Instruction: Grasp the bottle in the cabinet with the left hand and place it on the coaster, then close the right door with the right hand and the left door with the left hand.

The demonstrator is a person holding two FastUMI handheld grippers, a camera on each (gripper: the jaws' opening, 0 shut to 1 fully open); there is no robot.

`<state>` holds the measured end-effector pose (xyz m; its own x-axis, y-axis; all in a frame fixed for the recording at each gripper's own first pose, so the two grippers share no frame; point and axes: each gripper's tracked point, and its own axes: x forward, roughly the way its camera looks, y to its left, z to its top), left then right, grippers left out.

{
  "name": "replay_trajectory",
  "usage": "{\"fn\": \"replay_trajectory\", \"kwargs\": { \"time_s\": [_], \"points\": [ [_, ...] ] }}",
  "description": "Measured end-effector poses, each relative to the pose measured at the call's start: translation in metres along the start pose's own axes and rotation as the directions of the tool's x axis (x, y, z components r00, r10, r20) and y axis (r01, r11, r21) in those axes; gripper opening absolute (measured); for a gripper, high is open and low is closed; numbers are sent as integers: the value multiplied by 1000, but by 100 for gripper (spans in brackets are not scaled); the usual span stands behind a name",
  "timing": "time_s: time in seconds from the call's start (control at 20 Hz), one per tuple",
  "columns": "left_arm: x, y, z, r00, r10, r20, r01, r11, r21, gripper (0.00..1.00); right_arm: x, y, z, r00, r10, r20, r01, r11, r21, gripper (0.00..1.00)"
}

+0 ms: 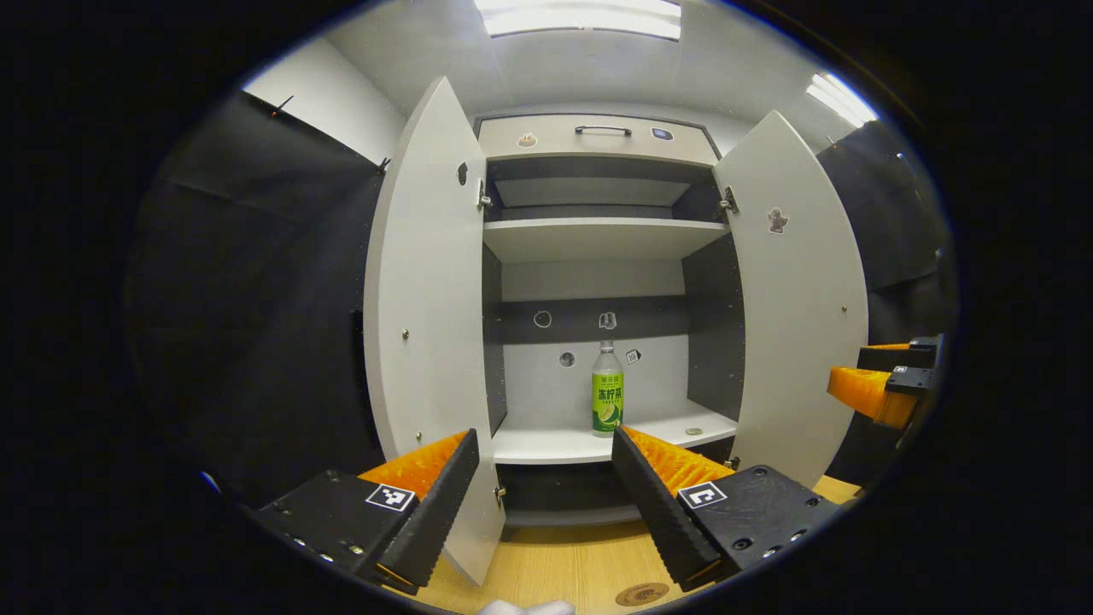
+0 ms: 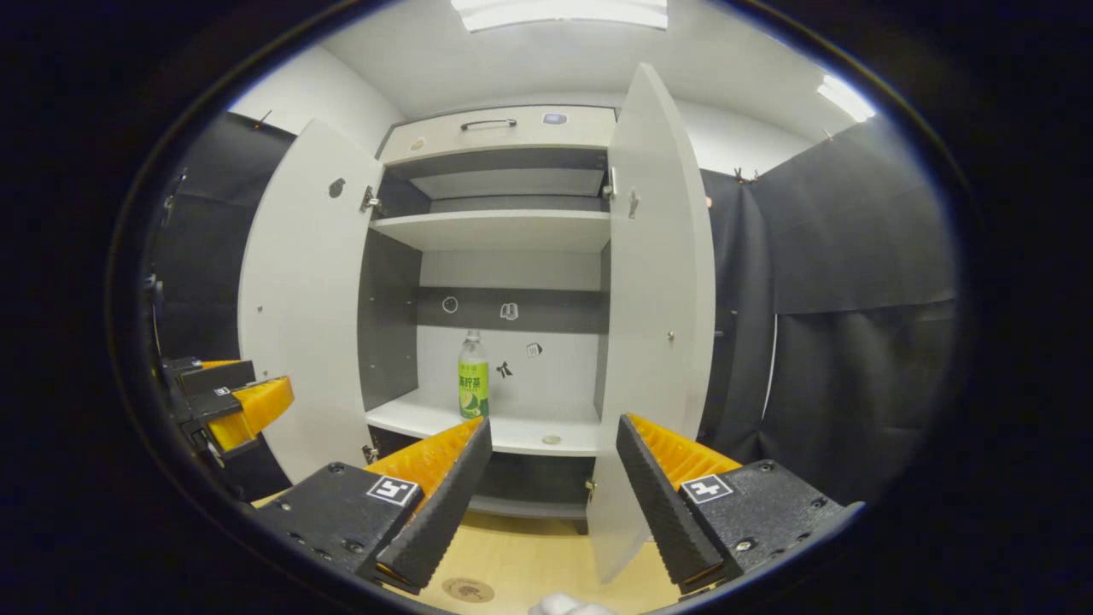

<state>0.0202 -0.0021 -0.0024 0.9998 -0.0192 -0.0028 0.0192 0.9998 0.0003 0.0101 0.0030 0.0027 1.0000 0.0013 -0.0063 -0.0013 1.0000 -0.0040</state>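
Bottle [image 1: 607, 389] stands upright on cabinet shelf [image 1: 546, 444], likely light, smooth plastic, best gripped mid-body; left gripper [image 1: 543, 478] and right gripper [image 2: 553, 478] fingers spread.

Bright white light comes from long ceiling lamps [image 1: 579, 15] at the top — they glare so much they look blank. The pale cabinet [image 1: 598, 137] shines, but it is dim under its upper shelf [image 1: 598, 237]. The doors bend like bows near the edges — the lens does that. The middle looks sharp; the rims go dark.
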Motion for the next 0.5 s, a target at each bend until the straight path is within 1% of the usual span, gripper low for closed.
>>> {"fn": "replay_trajectory", "kwargs": {
  "time_s": [0.1,0.15,0.25,0.3,0.4,0.45,0.5],
  "points": [
    [11,-6,-1,1000,-19,-2,19,1000,-6,96,2,0,1,1000,-3,-3,3,1000,0,95],
    [20,-9,0,1000,-30,4,30,1000,-5,96,4,-1,1,1000,-6,-4,6,1000,-2,97],
    [41,-17,4,998,-52,27,52,999,5,96,7,-1,3,1000,-13,-8,13,1000,-9,97],
    [55,-23,6,997,-63,40,63,998,7,96,9,-1,5,1000,-16,-9,16,1000,-14,95],
    [87,-36,8,995,-85,57,85,996,0,96,11,-1,8,1000,-27,-12,27,999,-24,95],
    [103,-42,9,994,-94,64,94,995,-11,96,12,0,9,999,-30,-14,30,999,-28,97],
    [120,-49,11,992,-102,69,103,995,-11,96,13,0,10,999,-34,-16,33,999,-30,95]
  ]
}}
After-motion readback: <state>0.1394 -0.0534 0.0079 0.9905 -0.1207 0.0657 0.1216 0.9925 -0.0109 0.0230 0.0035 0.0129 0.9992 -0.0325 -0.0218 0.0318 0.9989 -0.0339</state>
